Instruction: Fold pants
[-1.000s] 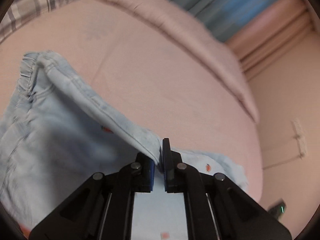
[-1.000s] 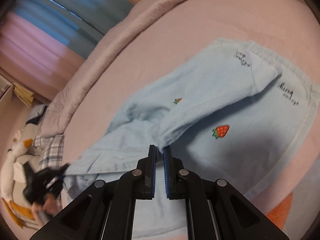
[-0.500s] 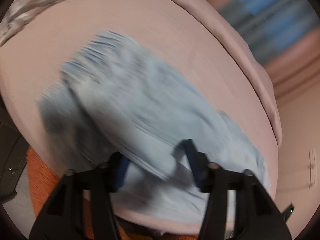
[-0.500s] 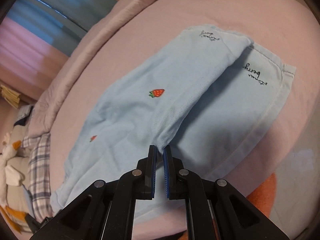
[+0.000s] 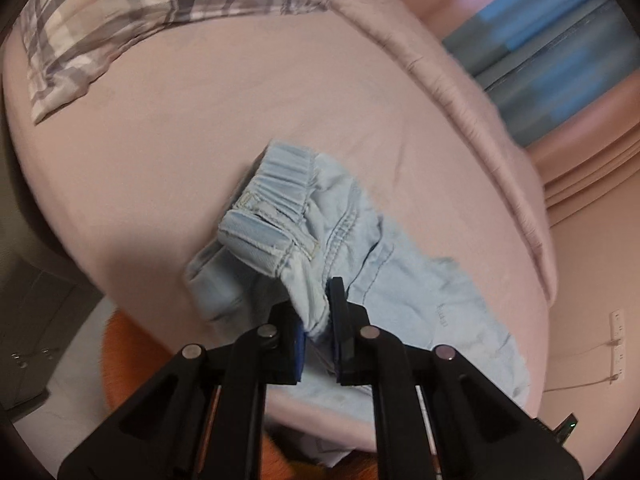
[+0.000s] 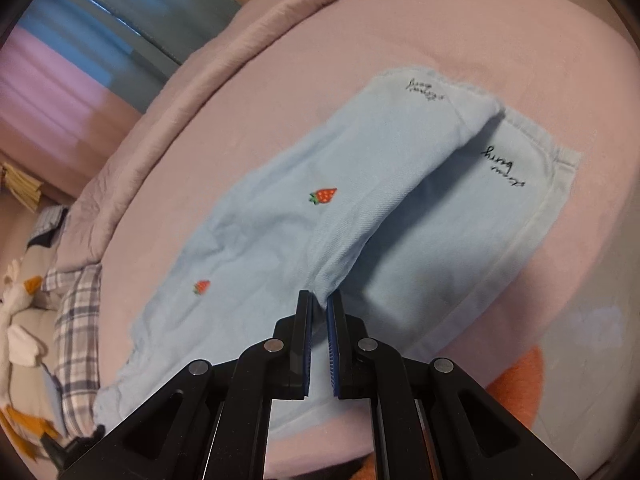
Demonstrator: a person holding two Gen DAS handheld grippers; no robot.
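Pants lie on pink bed; left tool and right tool each pinch them.

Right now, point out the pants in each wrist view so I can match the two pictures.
Left wrist view: the pants lie centre to lower right, waistband end bunched up and pinched in the left hand-held gripper.
Right wrist view: the pants run from lower left to upper right, leg ends far, a fold pinched in the right hand-held gripper.
Shared landmark: the plaid pillow, top left there, lower left here.
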